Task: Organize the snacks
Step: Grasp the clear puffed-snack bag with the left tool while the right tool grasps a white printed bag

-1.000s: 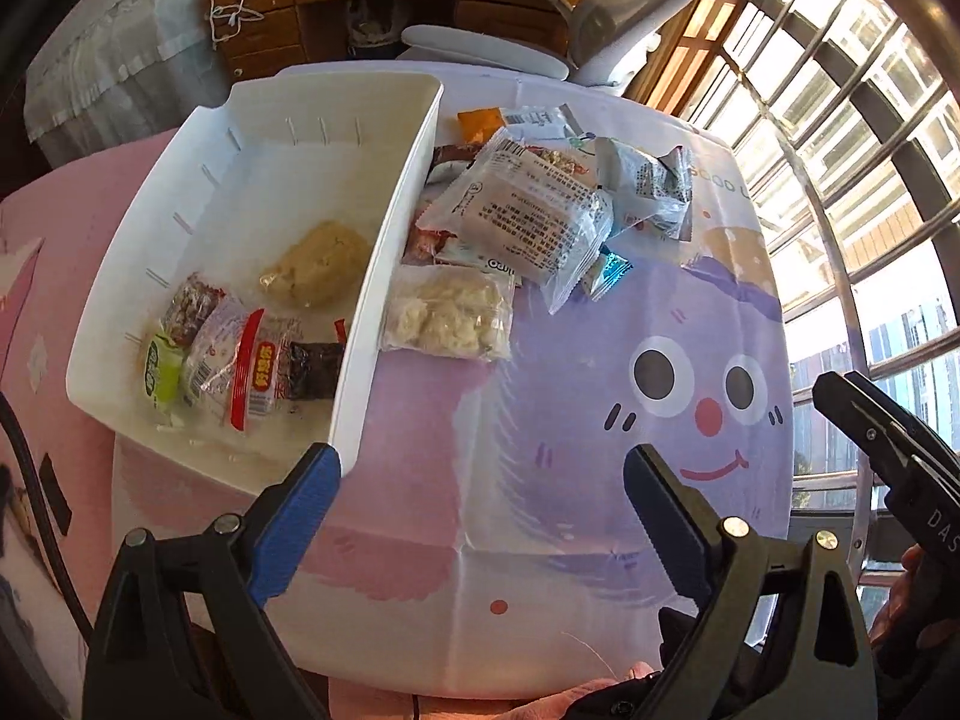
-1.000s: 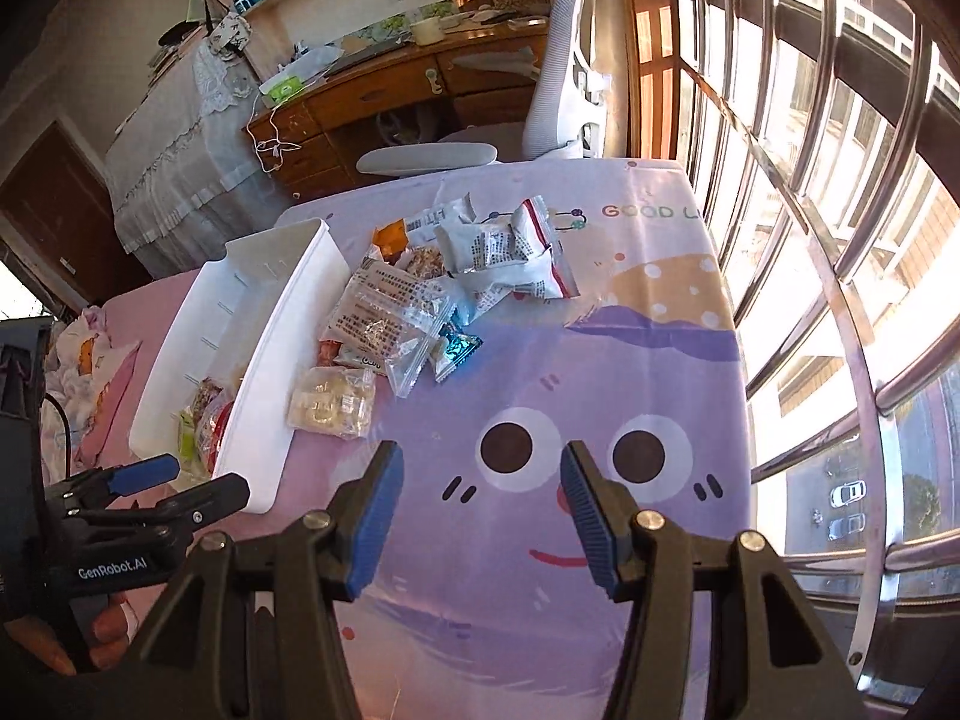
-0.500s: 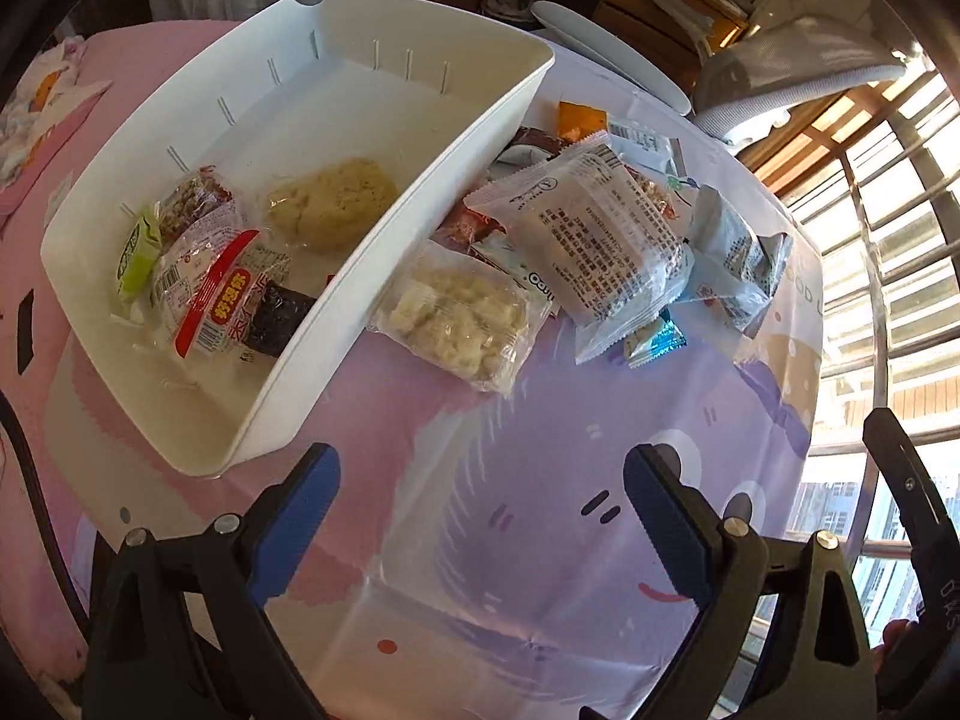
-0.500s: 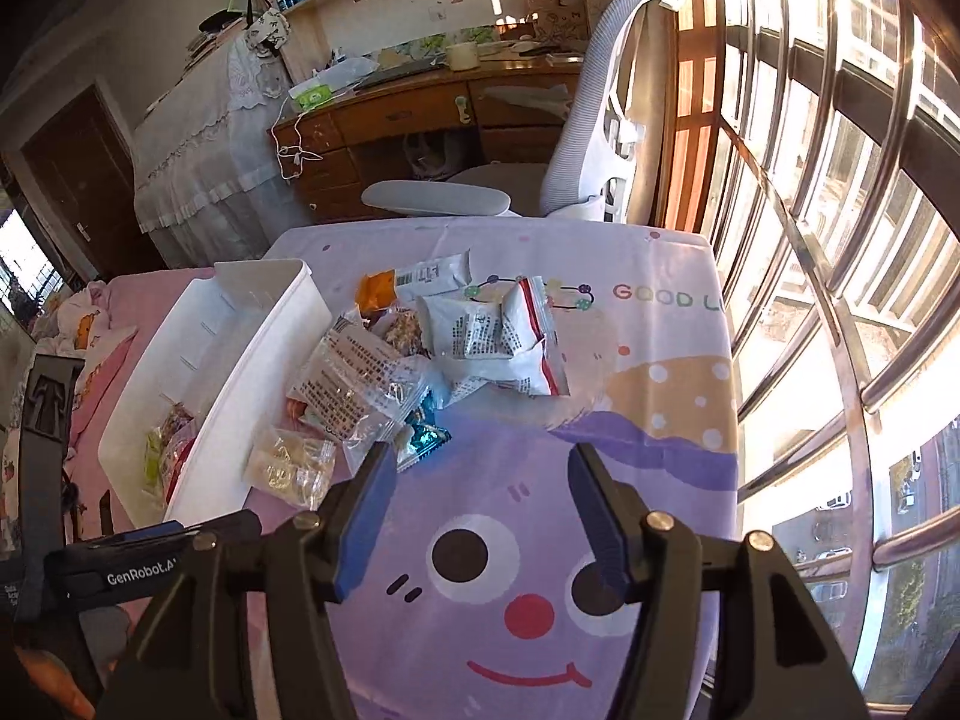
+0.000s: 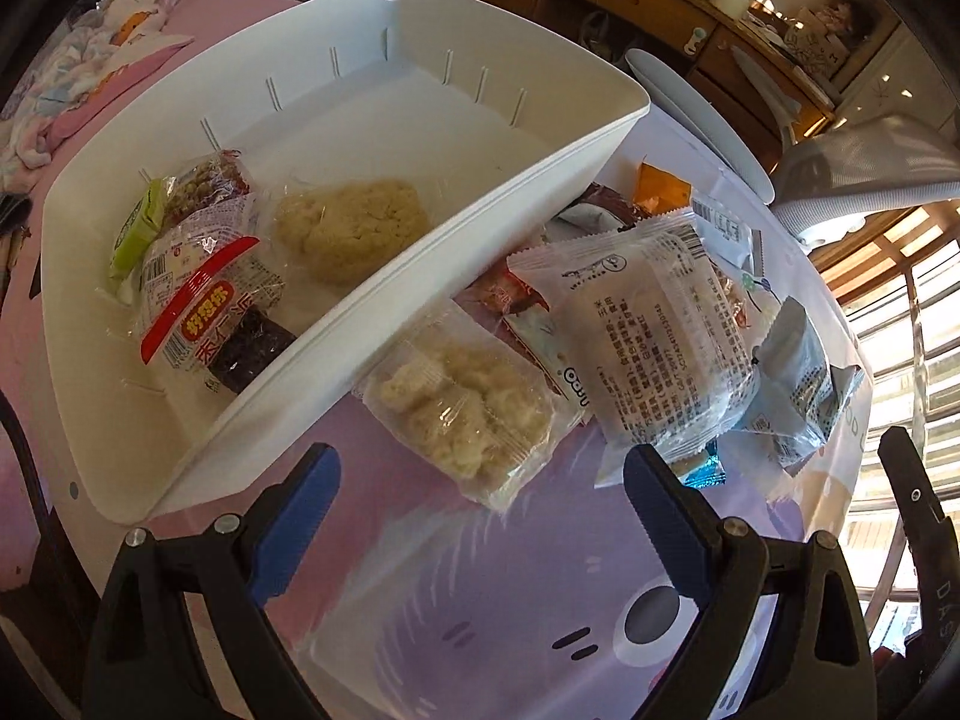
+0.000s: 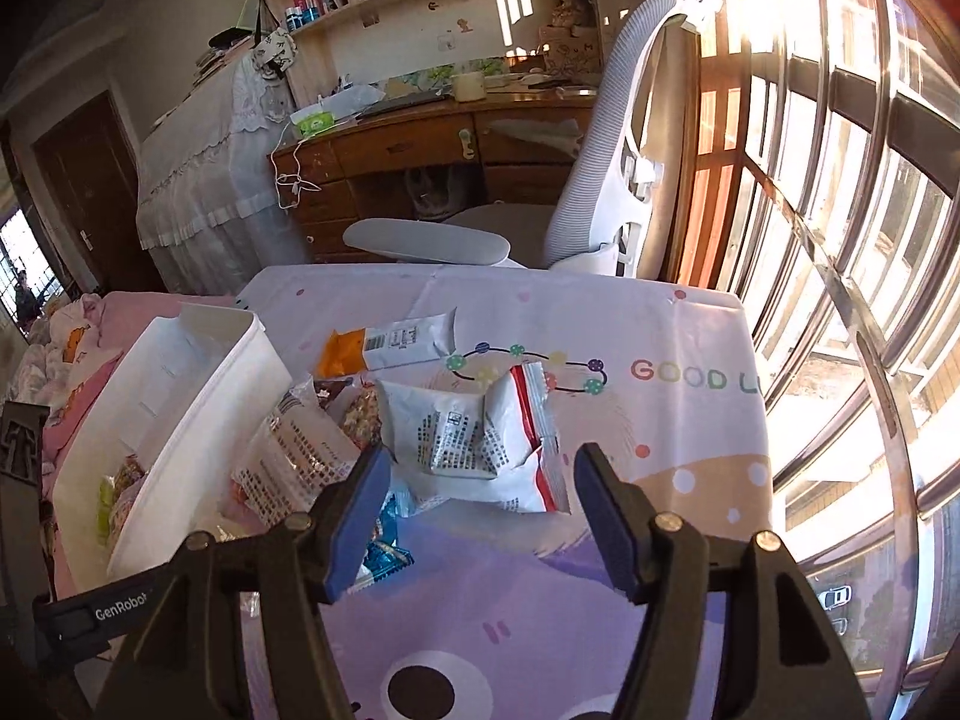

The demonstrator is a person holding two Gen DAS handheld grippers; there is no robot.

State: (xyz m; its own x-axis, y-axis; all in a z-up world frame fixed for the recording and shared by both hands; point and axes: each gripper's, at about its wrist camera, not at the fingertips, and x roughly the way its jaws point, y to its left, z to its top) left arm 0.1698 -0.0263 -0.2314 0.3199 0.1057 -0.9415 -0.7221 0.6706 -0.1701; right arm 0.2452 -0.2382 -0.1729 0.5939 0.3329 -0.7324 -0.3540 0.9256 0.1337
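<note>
A white bin point(image 5: 456, 252) stands on the left of the cartoon-print tablecloth point(image 5: 480, 600) and holds several snack packets, among them a red-labelled packet point(image 5: 198, 306) and a beige cake point(image 5: 354, 228). Loose packets lie in a pile against its right wall. My left gripper point(image 5: 480, 480) is open just above a clear packet of pale crumbly pieces point(image 5: 462, 414). My right gripper point(image 6: 483, 468) hovers over a white packet with a red stripe point(image 6: 474, 438). Its jaws are opening, and the packet shows in the gap with the pads off it.
A large printed white packet point(image 5: 654, 348), an orange packet point(image 6: 342, 354) and a blue wrapper point(image 6: 384, 552) lie in the pile. A grey office chair point(image 6: 606, 138) and a wooden desk point(image 6: 408, 144) stand beyond the table's far edge. Window bars point(image 6: 840, 240) run along the right.
My left gripper has come down and rolled, closing in on the bin and the clear packet. My right gripper has moved forward over the snack pile and its jaws have widened.
</note>
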